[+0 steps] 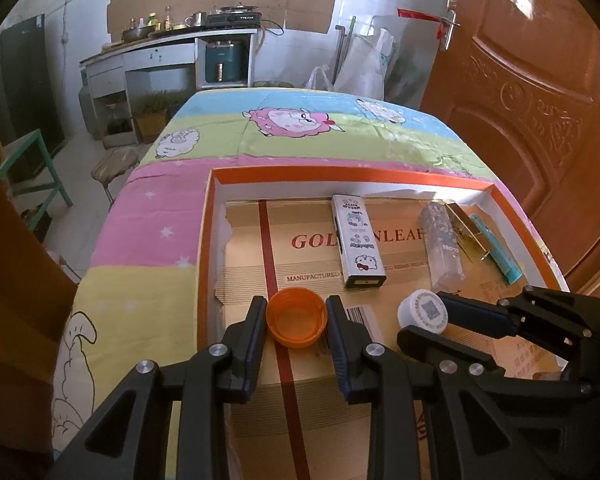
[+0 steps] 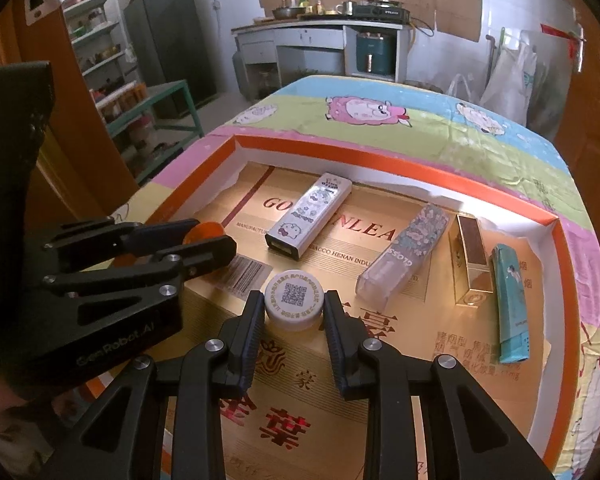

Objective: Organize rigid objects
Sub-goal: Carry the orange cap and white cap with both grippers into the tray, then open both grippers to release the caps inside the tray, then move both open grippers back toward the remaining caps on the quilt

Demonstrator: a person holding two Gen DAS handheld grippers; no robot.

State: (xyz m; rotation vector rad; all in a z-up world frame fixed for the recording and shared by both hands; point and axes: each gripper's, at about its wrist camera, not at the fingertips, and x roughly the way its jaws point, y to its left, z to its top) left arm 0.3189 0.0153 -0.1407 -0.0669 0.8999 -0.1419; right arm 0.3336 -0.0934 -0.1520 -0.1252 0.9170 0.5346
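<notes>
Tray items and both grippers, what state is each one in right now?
Orange cap: open side up, between left gripper fingers.
White cap: printed side up, between right gripper fingers.
Hello Kitty box: lying flat.
Clear gloss box: lying flat.

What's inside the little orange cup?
Nothing that shows. The orange cup sits open side up between the left gripper fingers, and its see-through bottom looks bare. The card under it in the orange tray is hidden where the cup sits.

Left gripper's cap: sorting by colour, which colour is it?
Orange cap, translucent; clearest in left wrist view.
</notes>
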